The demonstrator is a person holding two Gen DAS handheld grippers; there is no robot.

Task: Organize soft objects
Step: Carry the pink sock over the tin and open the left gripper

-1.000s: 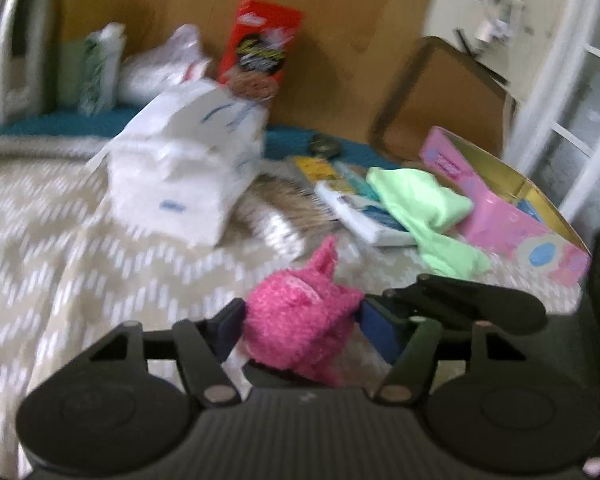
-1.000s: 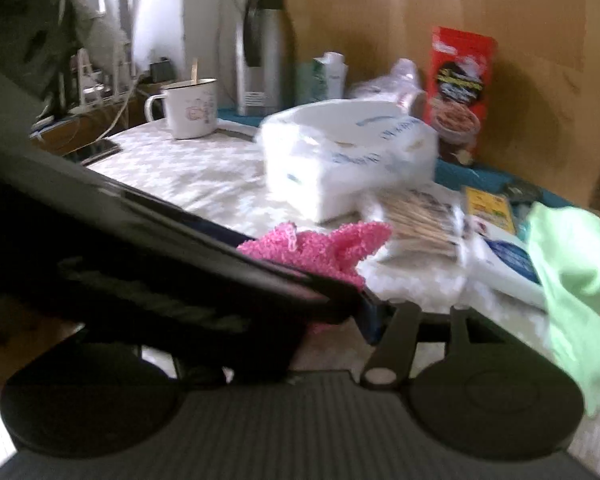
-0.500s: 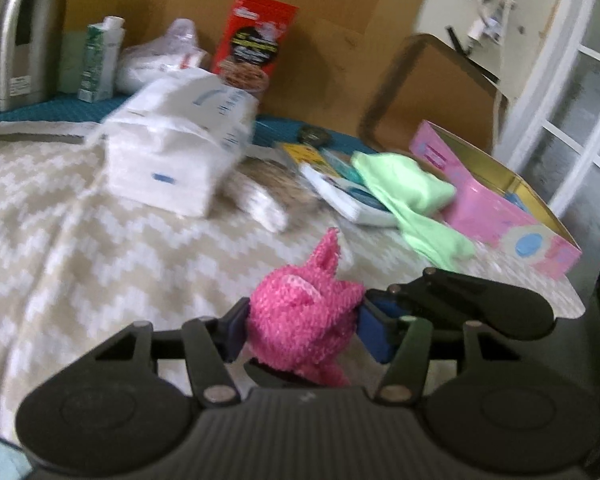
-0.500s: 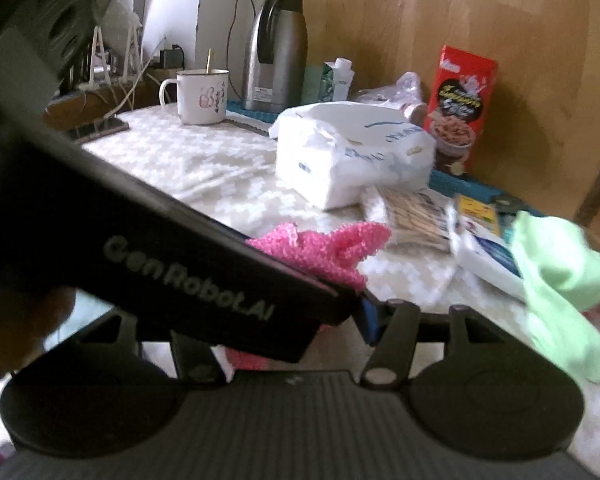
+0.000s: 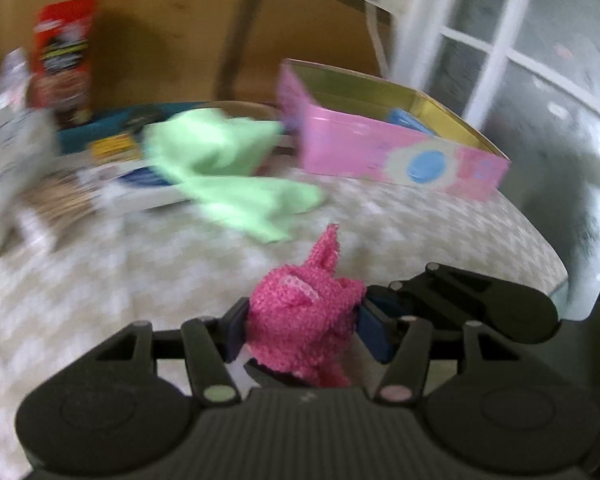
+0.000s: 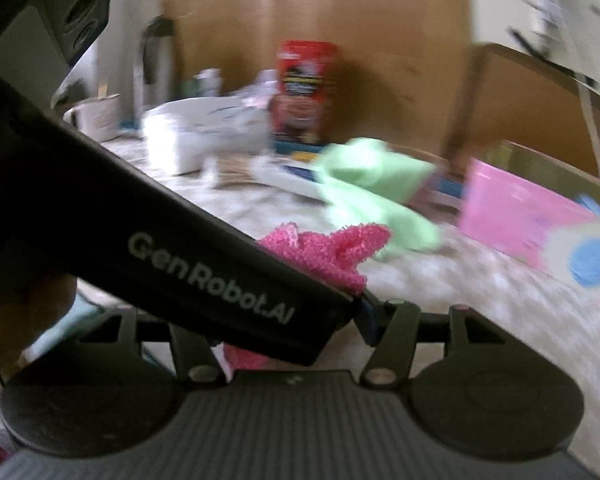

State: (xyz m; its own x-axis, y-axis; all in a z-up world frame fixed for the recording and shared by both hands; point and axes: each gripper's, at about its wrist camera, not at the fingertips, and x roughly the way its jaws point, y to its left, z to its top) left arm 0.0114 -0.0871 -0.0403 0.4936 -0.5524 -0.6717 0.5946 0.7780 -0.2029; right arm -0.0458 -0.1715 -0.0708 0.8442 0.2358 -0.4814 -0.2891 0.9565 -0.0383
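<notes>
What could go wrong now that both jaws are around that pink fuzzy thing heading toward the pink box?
1. The pink knitted sock is bunched between the left gripper jaws, with the right gripper crowding the same bundle; a loose end could slip out.
2. The left gripper's body lies across the right gripper's view, so the two tools may knock together.
3. The green cloth sprawls in front of the open pink box; a low pass could drag it along.

sock [image 5: 304, 320] pink | cloth [image 5: 220, 176] pale green | box [image 5: 380, 148] pink | tablecloth [image 5: 80, 280] beige-white zigzag
</notes>
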